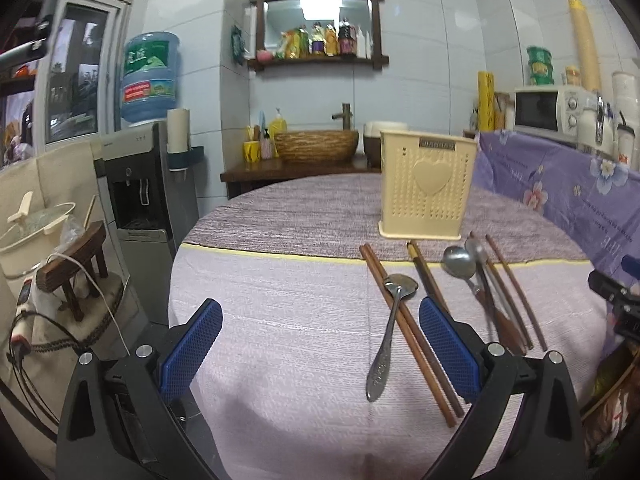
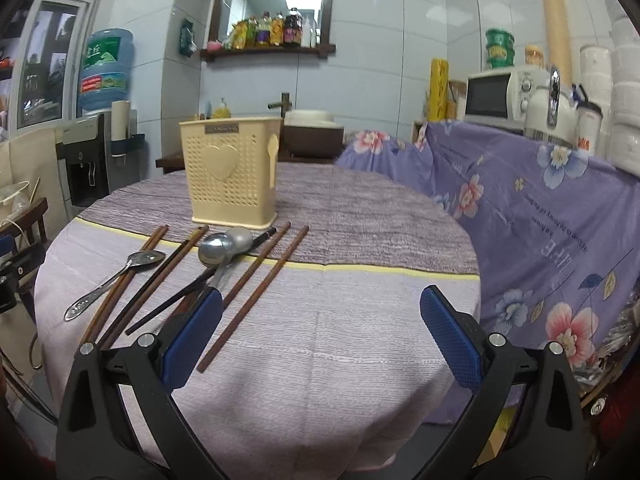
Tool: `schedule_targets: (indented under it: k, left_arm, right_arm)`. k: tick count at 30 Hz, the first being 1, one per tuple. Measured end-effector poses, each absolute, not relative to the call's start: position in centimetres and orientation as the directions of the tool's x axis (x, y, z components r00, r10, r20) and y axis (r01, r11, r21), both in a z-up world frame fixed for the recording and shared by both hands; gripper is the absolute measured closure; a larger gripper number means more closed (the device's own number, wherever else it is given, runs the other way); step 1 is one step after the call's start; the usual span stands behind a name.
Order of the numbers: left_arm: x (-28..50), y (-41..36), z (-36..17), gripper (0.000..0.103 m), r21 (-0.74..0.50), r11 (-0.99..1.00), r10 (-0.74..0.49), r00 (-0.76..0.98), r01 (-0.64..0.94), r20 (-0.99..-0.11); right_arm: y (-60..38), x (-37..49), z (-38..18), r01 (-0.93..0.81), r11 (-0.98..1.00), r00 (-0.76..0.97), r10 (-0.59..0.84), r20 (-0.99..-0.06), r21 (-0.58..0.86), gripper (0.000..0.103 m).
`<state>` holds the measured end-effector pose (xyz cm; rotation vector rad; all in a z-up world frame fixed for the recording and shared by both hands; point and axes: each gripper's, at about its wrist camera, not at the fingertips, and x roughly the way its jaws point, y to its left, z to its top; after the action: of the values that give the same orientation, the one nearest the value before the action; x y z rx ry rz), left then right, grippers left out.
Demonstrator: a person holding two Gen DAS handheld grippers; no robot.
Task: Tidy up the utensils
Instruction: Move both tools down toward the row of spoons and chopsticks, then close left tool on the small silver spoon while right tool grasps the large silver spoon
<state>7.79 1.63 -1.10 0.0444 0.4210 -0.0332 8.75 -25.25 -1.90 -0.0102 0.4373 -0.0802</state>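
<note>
My left gripper spread, empty | my right gripper spread | cream utensil holder upright (side spoon emblem only in right view) | patterned spoon across brown chopsticks

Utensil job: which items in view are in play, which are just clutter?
In play:
cream perforated plastic utensil holder
steel spoon with patterned handle
two steel ladle-type spoons
brown wooden chopsticks
dark chopsticks

Clutter:
white microwave
blue water jug
woven basin
purple floral cloth
</note>
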Motion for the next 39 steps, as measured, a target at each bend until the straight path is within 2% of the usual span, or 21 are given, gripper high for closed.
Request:
schedule_targets:
  k: [8, 13, 15, 20, 26, 29, 35, 39]
  left_arm:
    - [12.3, 1.4, -1.0, 0.006, 0.015, 0.988, -0.121, 0.828, 0.154, -0.547]
    - [14.5, 1.4, -0.6, 0.014, -0.006, 0.983, -0.15, 0.796, 0.181, -0.587]
    - [15.1, 1.3, -0.4, 0.021, -0.009, 0.983, -0.151, 0.79, 0.181, -0.594]
    - [16.3, 0.9, -0.2, 0.035, -0.084, 0.975, -0.215, 0.754, 0.208, -0.621]
    - [17.3, 0.3, -0.6, 0.042, -0.074, 0.974, -0.211, 0.738, 0.214, -0.642]
    - [17.8, 0.6, -0.8, 0.042, -0.088, 0.975, -0.21, 0.727, 0.203, -0.654]
    - [19.1, 0.7, -1.1, 0.045, -0.054, 0.978, -0.184, 0.709, 0.201, -0.68]
    - [20.2, 1.3, -1.4, 0.054, -0.088, 0.979, -0.192, 0.683, 0.185, -0.705]
  right_arm:
    - [-24.7, 13.2, -2.1, 0.032, 0.998, 0.849, -0.058, -0.525, -0.06, 0.005]
    - [-24.6, 17.1, -2.8, 0.005, 1.0, 0.775, -0.01, -0.632, -0.011, 0.005]
    - [-24.6, 18.2, -2.9, 0.006, 1.0, 0.756, 0.005, -0.655, 0.014, 0.006]
    - [-24.5, 20.5, -2.6, -0.002, 0.993, 0.725, 0.084, -0.683, 0.12, 0.023]
    - [-22.8, 22.8, -2.3, -0.073, 0.978, 0.693, 0.191, -0.695, 0.196, 0.037]
    - [-21.7, 24.1, -2.4, -0.102, 0.969, 0.671, 0.233, -0.704, 0.223, 0.041]
    - [-19.6, 26.1, -3.0, -0.113, 0.974, 0.634, 0.224, -0.74, 0.198, 0.044]
    - [-19.0, 26.8, -3.1, -0.104, 0.977, 0.625, 0.208, -0.753, 0.184, 0.044]
